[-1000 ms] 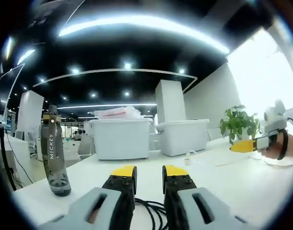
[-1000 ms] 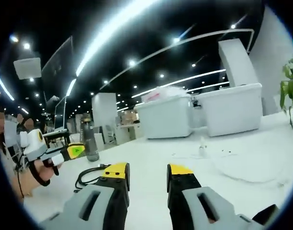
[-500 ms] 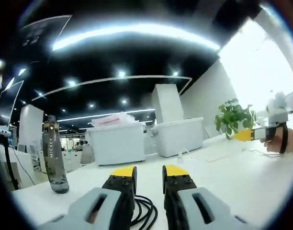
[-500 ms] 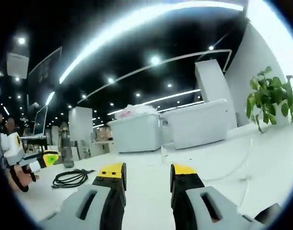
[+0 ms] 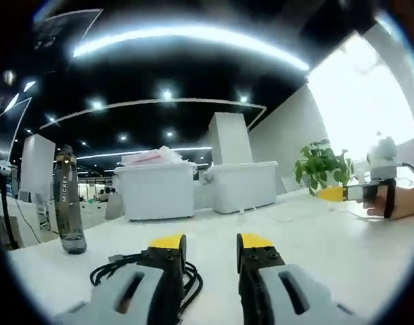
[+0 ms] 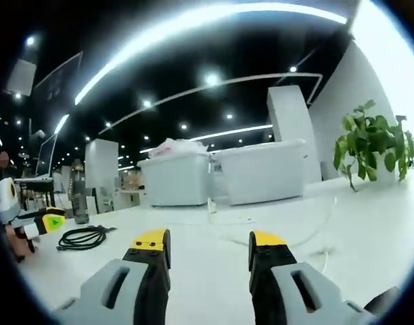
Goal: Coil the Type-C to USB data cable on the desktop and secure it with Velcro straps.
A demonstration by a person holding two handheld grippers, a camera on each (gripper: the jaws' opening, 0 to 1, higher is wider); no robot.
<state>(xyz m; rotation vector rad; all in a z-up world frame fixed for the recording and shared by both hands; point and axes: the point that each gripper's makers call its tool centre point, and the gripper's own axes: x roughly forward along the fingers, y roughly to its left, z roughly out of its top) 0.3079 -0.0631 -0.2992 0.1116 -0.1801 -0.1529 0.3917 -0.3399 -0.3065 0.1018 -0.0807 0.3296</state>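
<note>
A black coiled data cable (image 5: 113, 271) lies on the white desk just in front of my left gripper (image 5: 205, 245), partly hidden behind its left jaw. The jaws stand open with nothing between them. In the right gripper view the same cable (image 6: 80, 237) lies at the far left of the desk, well away from my right gripper (image 6: 209, 242), which is open and empty. The left gripper (image 6: 44, 221) shows at the left edge there, held by a hand. The right gripper (image 5: 337, 194) shows at the right of the left gripper view.
A dark water bottle (image 5: 67, 202) stands left of the cable. Two white storage bins (image 5: 156, 191) (image 5: 245, 186) sit at the desk's far side, with a potted plant (image 5: 320, 166) to the right. A thin white cable (image 6: 308, 233) trails over the desk.
Both views have dropped and pulled back a little, so more of the black cable shows in front of the left gripper. Both grippers stay open, the right one slightly wider.
</note>
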